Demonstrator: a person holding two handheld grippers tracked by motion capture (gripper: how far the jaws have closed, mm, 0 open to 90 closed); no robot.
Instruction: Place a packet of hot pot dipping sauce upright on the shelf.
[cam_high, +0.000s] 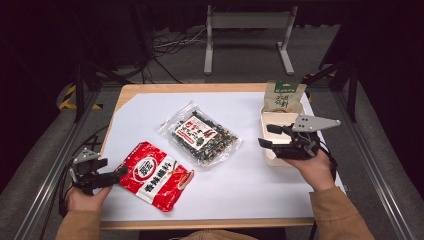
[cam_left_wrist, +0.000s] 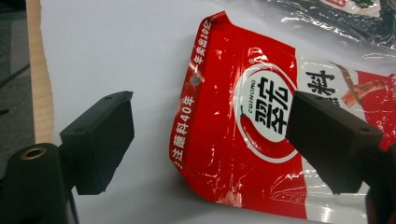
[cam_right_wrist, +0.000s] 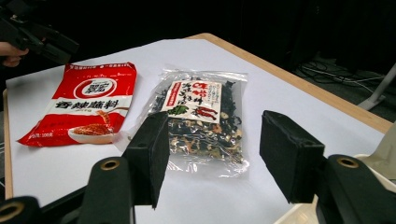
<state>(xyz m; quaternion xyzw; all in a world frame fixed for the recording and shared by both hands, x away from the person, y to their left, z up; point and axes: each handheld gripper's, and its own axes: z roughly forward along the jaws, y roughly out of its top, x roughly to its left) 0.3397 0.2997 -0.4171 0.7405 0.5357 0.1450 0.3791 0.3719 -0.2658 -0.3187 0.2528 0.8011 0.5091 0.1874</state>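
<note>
Down at the near left corner of the counter (cam_high: 150, 107), the left claw (cam_high: 120, 172) stands wide open with nothing in its grip; its jaws straddle the top edge of the red sachet (cam_high: 154, 175), one jaw over the printed front and the other over bare white surface. That red sachet (cam_left_wrist: 261, 135) lies flat, its hang-hole end toward the claw. Over on the right, the right claw (cam_high: 267, 136) is also spread wide and empty, held above the near rim of a cream tub (cam_high: 270, 159). A green-topped paper pouch (cam_high: 284, 96) stands upright in the far end of that tub. Between the two claws, mid-counter, lies a clear bag of dark dried mix (cam_high: 200, 135), just beside the red sachet's far edge.
</note>
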